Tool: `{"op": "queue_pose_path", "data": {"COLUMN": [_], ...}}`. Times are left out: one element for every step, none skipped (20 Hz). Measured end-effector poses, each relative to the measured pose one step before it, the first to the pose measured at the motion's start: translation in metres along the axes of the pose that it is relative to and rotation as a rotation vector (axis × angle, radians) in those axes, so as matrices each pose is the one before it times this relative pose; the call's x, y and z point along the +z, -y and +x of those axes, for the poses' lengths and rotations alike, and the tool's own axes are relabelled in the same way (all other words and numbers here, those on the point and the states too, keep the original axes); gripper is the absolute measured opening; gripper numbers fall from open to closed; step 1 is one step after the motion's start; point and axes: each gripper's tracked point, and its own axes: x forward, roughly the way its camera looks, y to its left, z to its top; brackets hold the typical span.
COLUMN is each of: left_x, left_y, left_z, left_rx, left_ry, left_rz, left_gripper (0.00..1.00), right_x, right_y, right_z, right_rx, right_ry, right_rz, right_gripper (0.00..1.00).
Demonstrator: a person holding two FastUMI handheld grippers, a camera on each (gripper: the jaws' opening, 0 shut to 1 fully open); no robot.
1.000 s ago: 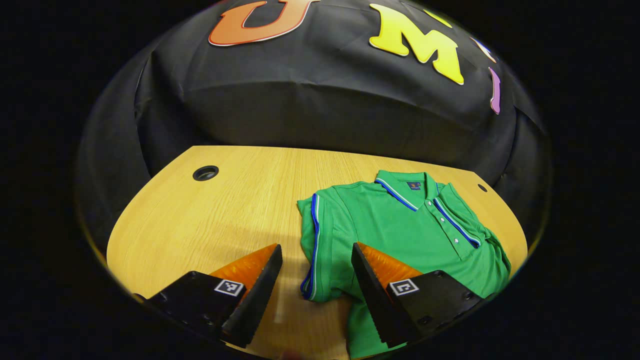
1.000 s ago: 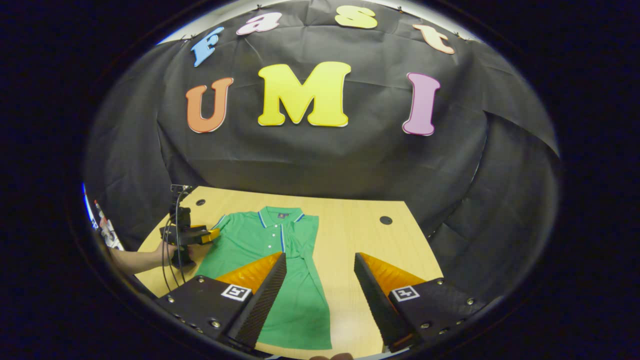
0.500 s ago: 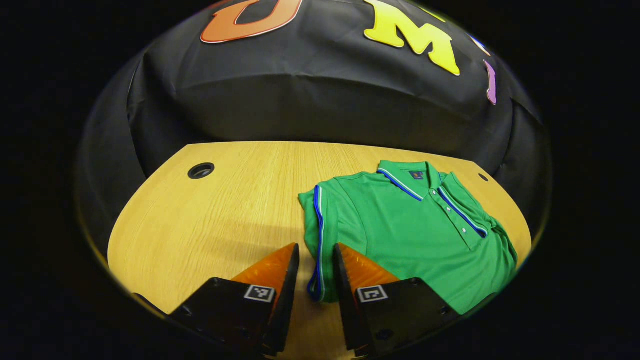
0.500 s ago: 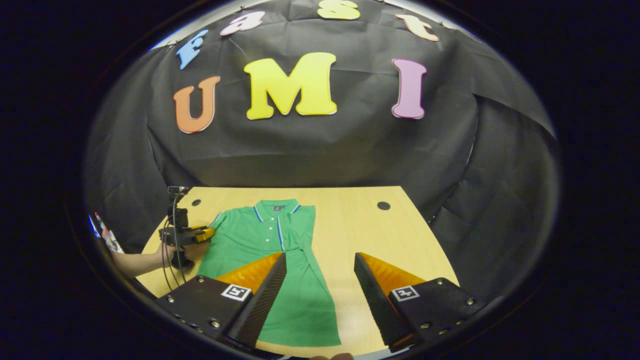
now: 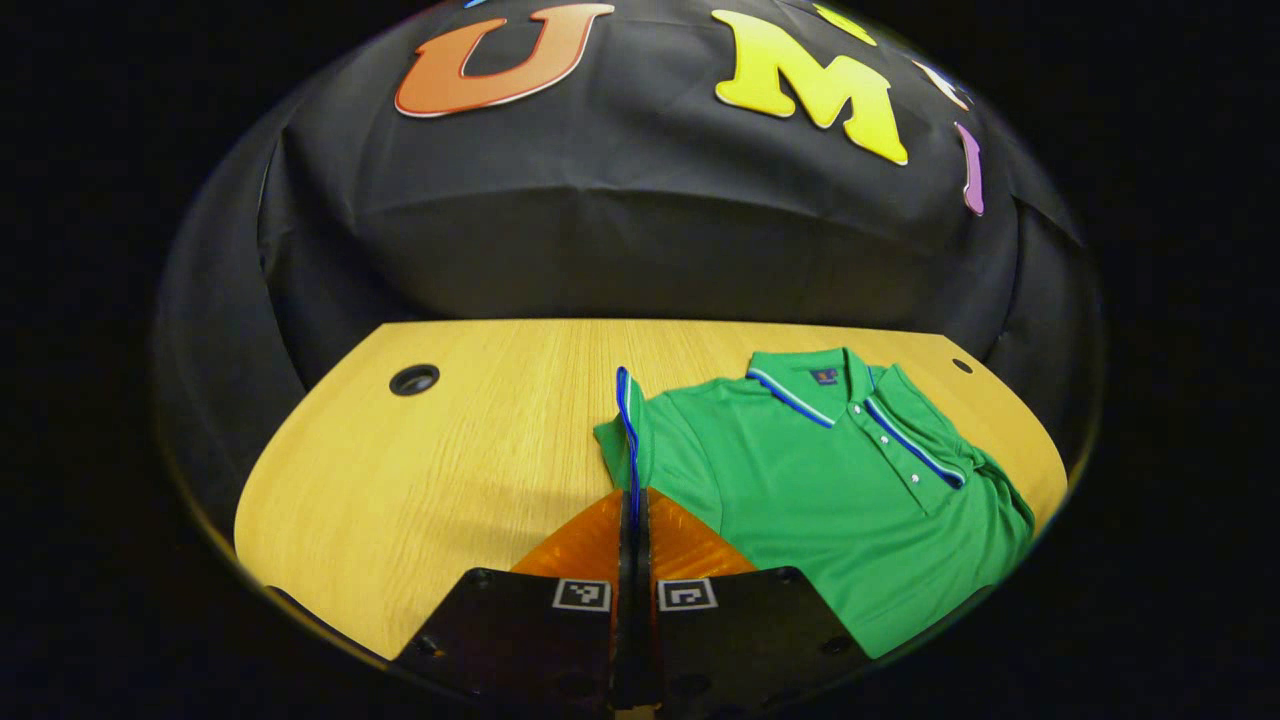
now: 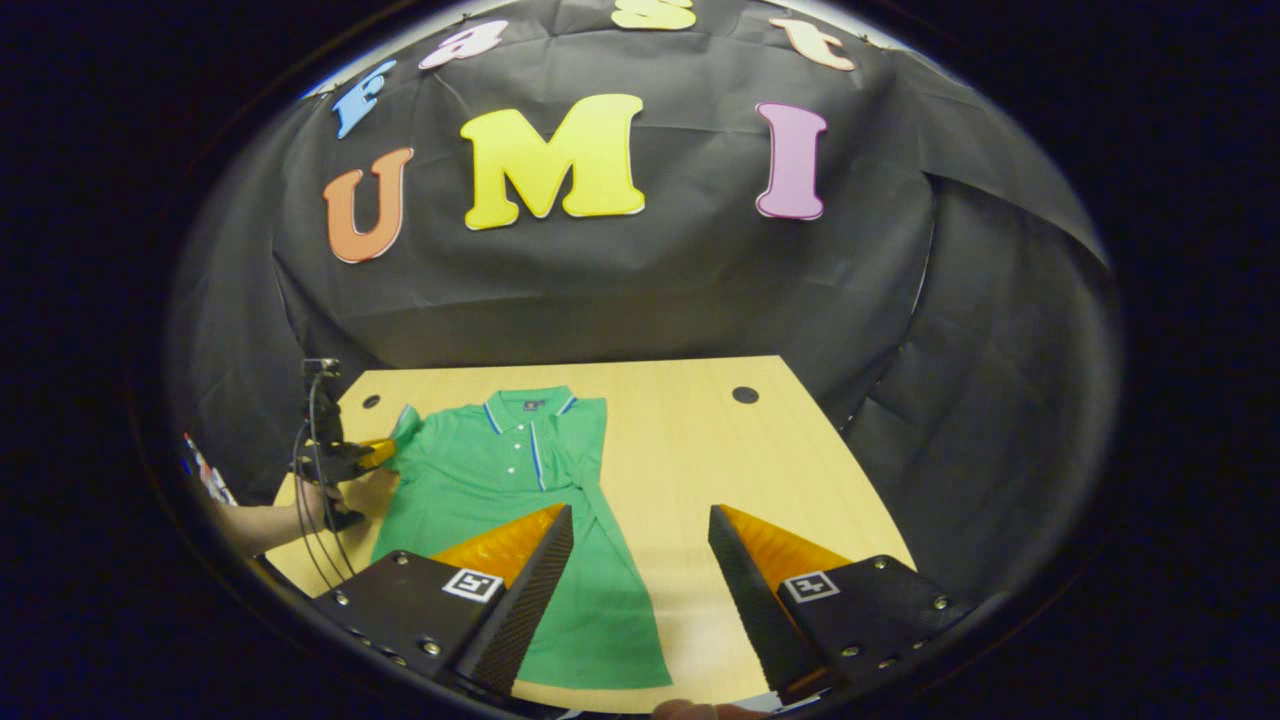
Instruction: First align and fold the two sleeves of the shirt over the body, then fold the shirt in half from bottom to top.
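Left gripper (image 5: 633, 520), open a second ago, has closed flat on the blue-trimmed left sleeve (image 5: 628, 430) of the green polo shirt (image 5: 830, 480) on the wooden table (image 5: 450, 460), lifting it for folding. Right gripper (image 6: 640, 560) hovers wide open, empty.

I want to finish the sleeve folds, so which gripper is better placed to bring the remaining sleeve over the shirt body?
Left. The left gripper is shut on the unfolded sleeve, lifting its striped edge. The right gripper is open, above the shirt hem; that side's sleeve already lies folded.
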Motion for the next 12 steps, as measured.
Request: {"op": "queue_pose_path", "data": {"left_x": [0.00368,0.00479,0.00499,0.00453,0.00518,0.00395,0.00601,0.00546,0.00532,0.00469,0.00219,0.00109], "left_y": [0.00296,0.00474,0.00394,0.00407,0.00379,0.00530,0.00571,0.00748,0.00642,0.00724,0.00734,0.00782], "left_z": [-0.00228,-0.00179,-0.00169,-0.00091,-0.00153,-0.00132,-0.00174,-0.00126,-0.00079,-0.00010,0.00080,0.00089], "left_rx": [-0.00485,-0.00864,-0.00626,-0.00459,-0.00338,-0.00501,-0.00702,-0.00902,-0.00393,-0.01168,-0.00753,-0.00476], "left_ry": [0.00096,0.00221,0.00462,0.00521,0.00471,0.00544,0.00789,0.00702,0.00582,0.00118,-0.00256,-0.00370], "left_rz": [0.01982,0.02038,0.01823,0.01694,0.01624,0.01394,0.01246,0.01755,0.02339,0.02469,0.01852,0.02197], "left_gripper": [0.03,0.04,0.04,0.03,0.03,0.03,0.04,0.03,0.03,0.04,0.03,0.03], "right_x": [-0.00025,-0.00265,-0.00150,0.00012,0.00177,0.00208,0.00187,0.00044,0.00063,-0.00020,-0.00023,-0.00106], "right_y": [-0.00242,-0.00243,0.00046,0.00097,0.00231,0.00267,0.00225,0.00288,0.00337,0.00450,0.00308,0.00384], "right_z": [-0.00218,0.00181,-0.00043,-0.00135,-0.00208,-0.00209,-0.00209,-0.00348,-0.00219,-0.00355,-0.00272,-0.00213], "right_rx": [0.01075,0.00729,0.00611,0.00575,0.00036,-0.00092,-0.00282,-0.00412,-0.00467,-0.00395,-0.00457,-0.00375], "right_ry": [-0.00222,-0.00687,-0.00418,-0.00225,0.00366,0.00676,0.00769,0.00624,0.00412,0.00257,0.00127,0.00055], "right_rz": [0.01454,0.01455,0.01260,0.01005,0.00665,0.00417,0.00330,0.00279,0.00469,0.00883,0.01218,0.01216], "right_gripper": [0.86,0.86,0.86,0.86,0.86,0.86,0.86,0.86,0.86,0.86,0.86,0.86]}}
